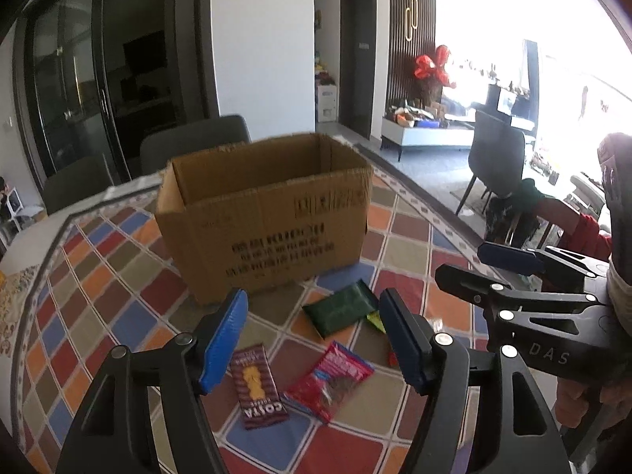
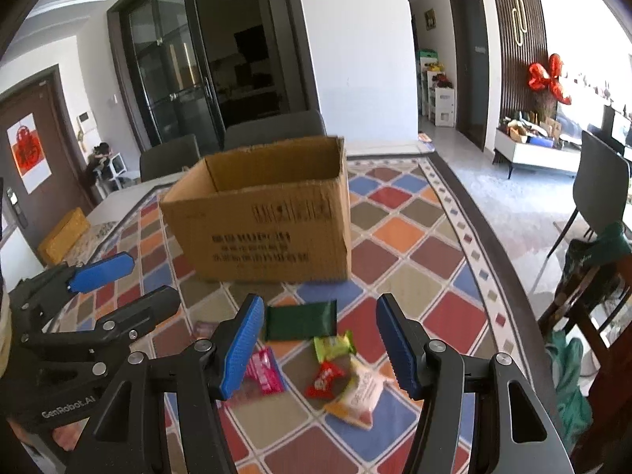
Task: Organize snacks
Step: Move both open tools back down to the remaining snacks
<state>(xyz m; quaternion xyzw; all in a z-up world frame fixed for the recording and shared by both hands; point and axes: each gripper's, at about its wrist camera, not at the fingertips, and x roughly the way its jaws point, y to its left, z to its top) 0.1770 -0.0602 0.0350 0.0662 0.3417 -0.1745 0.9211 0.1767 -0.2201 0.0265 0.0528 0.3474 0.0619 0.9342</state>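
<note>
A table (image 1: 130, 276) under a cloth of coloured diamonds fills the lower half of both views, its near edge cut off by the frame. At the centre stands an open cardboard box (image 1: 264, 217), its printed side text blurred beyond reading and its inside floor hidden by the front wall.

The left gripper (image 1: 316, 339) reaches in from the bottom of the left wrist view with its blue pads well apart and nothing between them. The right gripper (image 2: 320, 341) stands likewise in its own view, pads spread, holding nothing (each gripper also shows at the other view's edge, partly cropped).

The snacks lie loose on the cloth in front of the box, below centre. A dark green packet (image 2: 301, 320) is nearest the box. A red packet (image 1: 330, 381) lies beside a brown Costa packet (image 1: 256, 385), whose left edge is hidden by a pad. An orange-and-white bag (image 2: 361, 393), a light green sweet (image 2: 333, 345) and a small red sweet (image 2: 326, 379) cluster together; their labels are too blurred to read.
</note>
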